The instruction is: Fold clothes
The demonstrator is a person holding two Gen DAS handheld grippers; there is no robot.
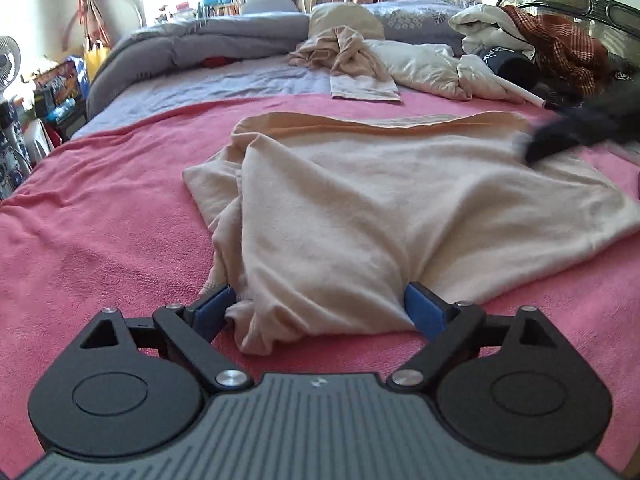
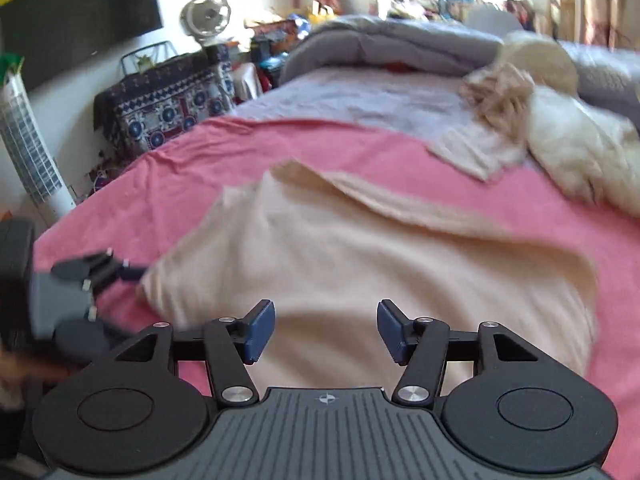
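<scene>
A cream garment (image 1: 360,208) lies spread on the pink blanket (image 1: 100,240) covering the bed. The left gripper (image 1: 320,312) has its jaws spread around a bunched edge; the right gripper (image 2: 326,330) hovers above the cloth, jaws spread.

Pink blanket (image 1: 100,216), grey duvet (image 1: 192,44), possibly fan (image 2: 206,14) behind.

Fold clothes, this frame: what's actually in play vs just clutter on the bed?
In play:
- cream garment, spread on the pink blanket
- left gripper, open, bunched edge of the garment between its fingers
- right gripper, open, above the garment

Lying about:
- beige clothes heap
- white bedding
- grey duvet
- red plaid cloth
- fan
</scene>
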